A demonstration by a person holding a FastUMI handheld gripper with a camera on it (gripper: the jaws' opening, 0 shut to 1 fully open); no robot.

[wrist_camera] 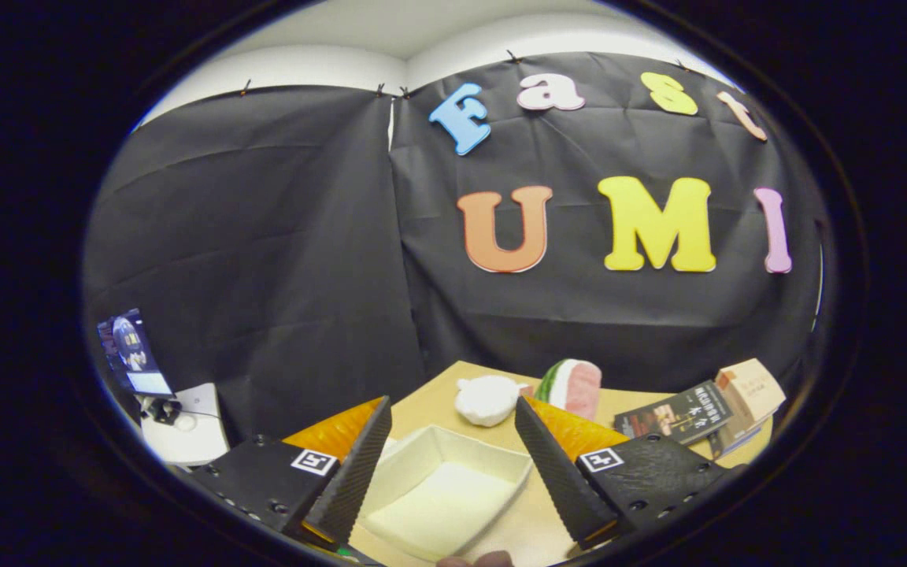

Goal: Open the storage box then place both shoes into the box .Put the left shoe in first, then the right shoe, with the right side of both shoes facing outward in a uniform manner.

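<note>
The gripper (447,465) is released, its two black ribbed fingers (359,472) spread wide apart with nothing pressed between them. Each finger carries an orange backing and a small square marker on its black mount.

Between the fingers, just ahead and below, sits the storage box (442,492), a white, shallow, open tray with nothing inside it. Its far corner reaches up between the fingertips; its left side passes behind the left finger. It rests on the table (422,405), a light wooden surface. At the very near edge, below the box, a fingertip (475,559) of a person peeks in.

Beyond the box, toward the far side of the table, lies a white soft bundle (487,399), just left of the right finger's tip. Right beside it, farther right, is a watermelon slice toy (573,384) with a green rind, white band and pink flesh, standing up near the table's far edge. Whether either is a shoe cannot be told.

To the right, beyond the right finger, a dark book (678,411) lies flat, and a tan small carton (751,387) rests tilted at its right, over more books.

Far to the left, off the table, a small screen (132,352) glows above a white stand (186,425).
</note>
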